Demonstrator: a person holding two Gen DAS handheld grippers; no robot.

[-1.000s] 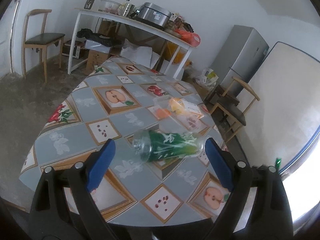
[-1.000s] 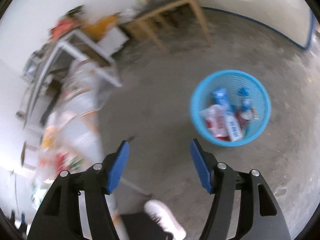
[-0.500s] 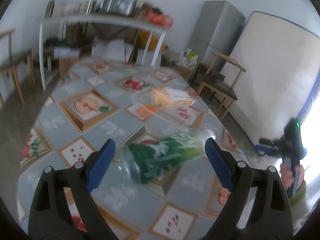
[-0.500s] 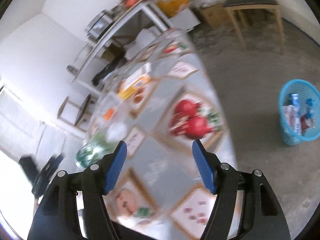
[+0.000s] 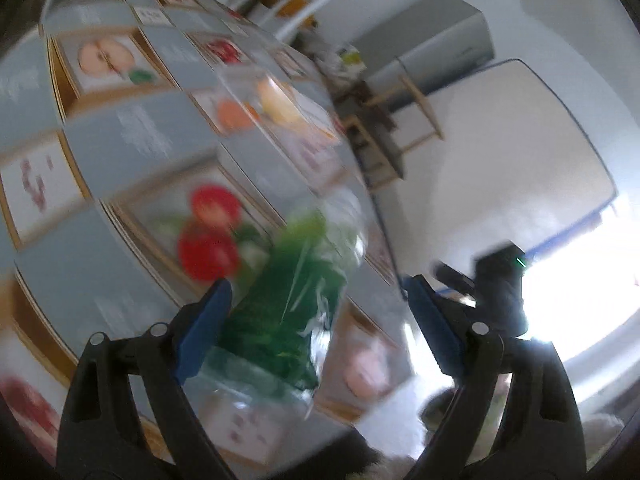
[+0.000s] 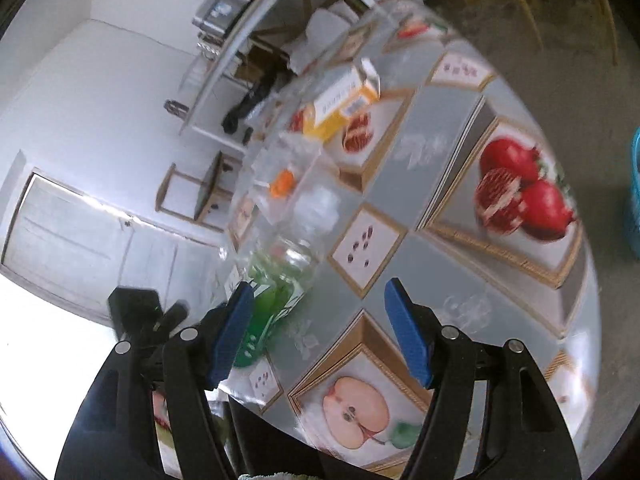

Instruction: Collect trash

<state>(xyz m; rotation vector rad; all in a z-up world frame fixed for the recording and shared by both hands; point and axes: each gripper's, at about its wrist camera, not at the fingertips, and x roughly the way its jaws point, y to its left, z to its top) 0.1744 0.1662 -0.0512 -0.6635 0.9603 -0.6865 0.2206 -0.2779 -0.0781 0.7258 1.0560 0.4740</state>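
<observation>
A clear plastic bottle with a green label [image 5: 288,312] lies on the fruit-print tablecloth [image 5: 132,136], blurred. My left gripper [image 5: 316,292] straddles it; its jaws are closing. The left pad is by the bottle's side and the right pad stands clear of it. My right gripper [image 6: 320,292] hangs open over the table's near end with only cloth between its fingers. The same bottle [image 6: 272,292] lies just beyond its left finger. A yellow carton [image 6: 344,104] and a clear plastic box with something orange inside [image 6: 288,176] lie farther along the table.
The blue trash basket [image 6: 634,192] shows at the right edge, on the floor beside the table. A wooden chair [image 5: 384,148], a grey fridge [image 5: 432,48] and a white panel [image 5: 500,152] stand past the table. A cluttered white shelf table [image 6: 256,28] is at the back.
My left gripper has dropped and closed in on the bottle, turning rightward. My right gripper has swung from over the floor and basket to above the table, near the bottle.
</observation>
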